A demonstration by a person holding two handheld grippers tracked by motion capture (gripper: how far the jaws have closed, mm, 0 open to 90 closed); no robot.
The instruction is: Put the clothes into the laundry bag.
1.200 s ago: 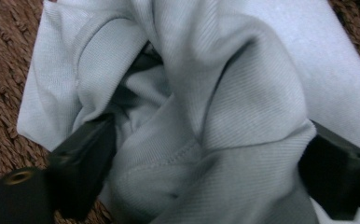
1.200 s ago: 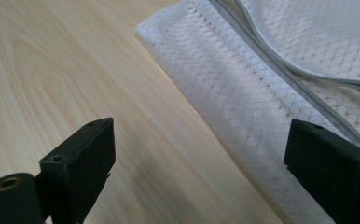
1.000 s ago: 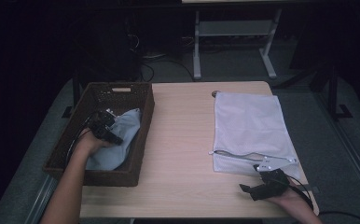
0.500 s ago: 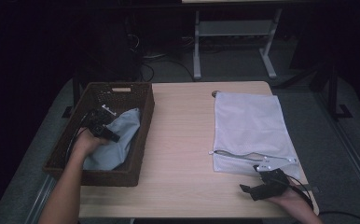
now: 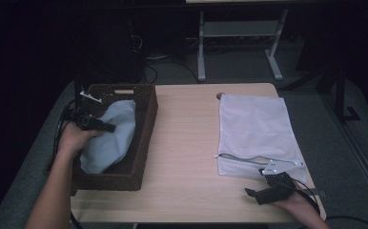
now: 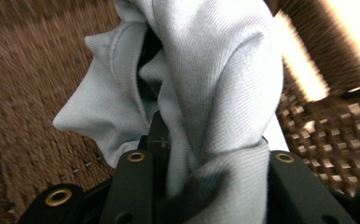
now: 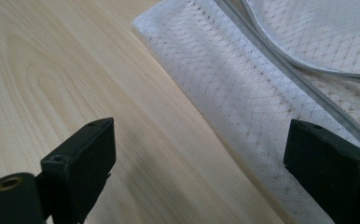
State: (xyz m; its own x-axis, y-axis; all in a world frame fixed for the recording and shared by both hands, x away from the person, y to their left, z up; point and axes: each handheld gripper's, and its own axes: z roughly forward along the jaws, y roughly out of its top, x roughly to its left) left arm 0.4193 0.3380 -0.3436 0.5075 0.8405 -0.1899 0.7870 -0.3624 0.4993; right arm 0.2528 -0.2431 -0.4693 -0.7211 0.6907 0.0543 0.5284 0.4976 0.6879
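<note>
The left gripper (image 6: 206, 186) had just closed its jaws on a bunched fold of the pale grey cloth (image 6: 215, 84), which lay in the wicker basket (image 5: 146, 119) at the table's (image 5: 187, 157) left edge. The right gripper (image 7: 201, 163) rested wide open near the table's front right corner, beside the white mesh bag (image 5: 256, 129).

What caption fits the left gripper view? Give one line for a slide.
Left gripper clamped on a bunched pale grey garment inside the brown wicker basket.
</note>
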